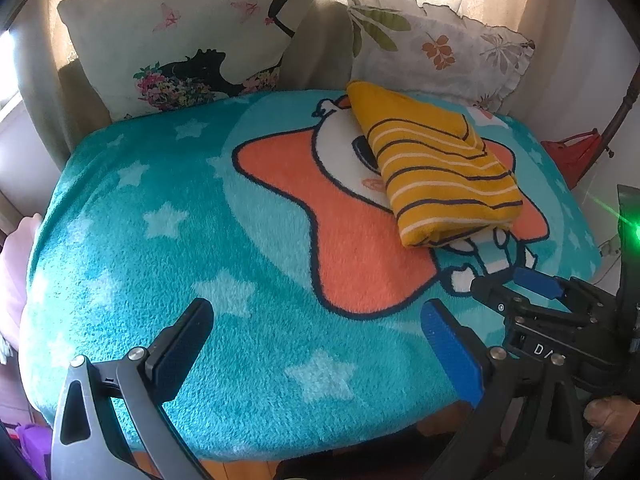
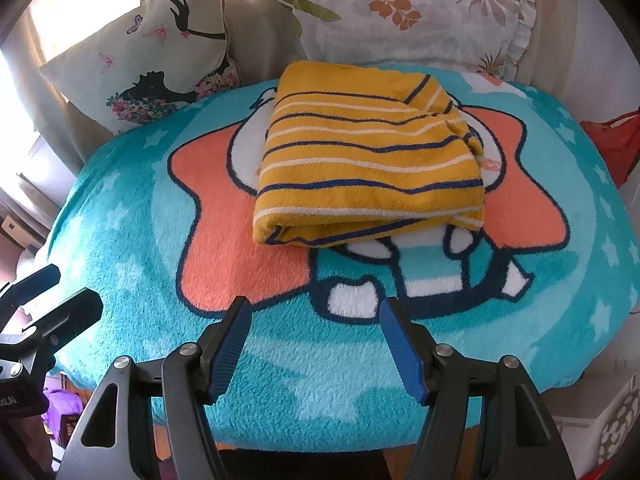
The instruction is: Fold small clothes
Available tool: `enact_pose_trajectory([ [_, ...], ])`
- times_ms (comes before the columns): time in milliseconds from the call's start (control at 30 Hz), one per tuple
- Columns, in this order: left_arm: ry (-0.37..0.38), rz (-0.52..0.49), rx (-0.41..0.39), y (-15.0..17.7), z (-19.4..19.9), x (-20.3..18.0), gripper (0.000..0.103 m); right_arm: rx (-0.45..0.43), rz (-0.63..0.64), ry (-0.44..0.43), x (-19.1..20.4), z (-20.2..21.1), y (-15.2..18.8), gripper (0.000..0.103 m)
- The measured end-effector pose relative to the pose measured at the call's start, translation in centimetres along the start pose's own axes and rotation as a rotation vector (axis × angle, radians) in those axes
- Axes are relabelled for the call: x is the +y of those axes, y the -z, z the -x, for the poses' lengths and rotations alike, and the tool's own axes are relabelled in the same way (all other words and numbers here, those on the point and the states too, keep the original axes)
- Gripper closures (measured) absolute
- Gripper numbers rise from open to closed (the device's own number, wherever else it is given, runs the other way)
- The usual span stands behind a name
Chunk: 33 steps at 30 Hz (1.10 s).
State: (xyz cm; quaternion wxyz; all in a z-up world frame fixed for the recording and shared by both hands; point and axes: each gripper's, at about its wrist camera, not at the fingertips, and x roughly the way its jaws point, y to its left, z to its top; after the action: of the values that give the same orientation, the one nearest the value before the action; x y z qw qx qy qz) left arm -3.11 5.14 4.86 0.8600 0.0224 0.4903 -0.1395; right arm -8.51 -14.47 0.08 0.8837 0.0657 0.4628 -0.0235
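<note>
While both tongs hang empty near the front edge of the teal blanket, the yellow striped garment lies already folded into a thick bundle at the blanket's middle, over the orange star and cartoon figure printed there. Its folded edge faces the blanket's front, and a loose flap shows at its far right corner. Behind the blanket two pillows lean upright, a butterfly pillow to the rear left and a leaf-print pillow to the rear right.

The left tongs are spread wide with nothing between them, hovering above the blanket's front. The right tongs are likewise spread and empty, just short of the garment and pointing at it; in the left wrist view they appear at the blanket's front right corner.

Judging from this, the fold looks nearly or fully done. The risk lies in any further touch: the plush blanket grips the fabric, so a push at the folded edge could drag the lower layers and spring the bundle open. A pinch that catches only the top layer would peel it back, and the loose flap could unfurl.
</note>
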Motion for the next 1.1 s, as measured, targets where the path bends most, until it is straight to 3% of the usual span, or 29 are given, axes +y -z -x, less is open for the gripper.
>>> enact_pose_trajectory([
  [1100, -0.026, 0.067, 0.057, 0.9, -1.1, 4.0, 0.000, 0.030, 0.039, -0.026, 3.9, -2.2, -0.5, 0.031],
])
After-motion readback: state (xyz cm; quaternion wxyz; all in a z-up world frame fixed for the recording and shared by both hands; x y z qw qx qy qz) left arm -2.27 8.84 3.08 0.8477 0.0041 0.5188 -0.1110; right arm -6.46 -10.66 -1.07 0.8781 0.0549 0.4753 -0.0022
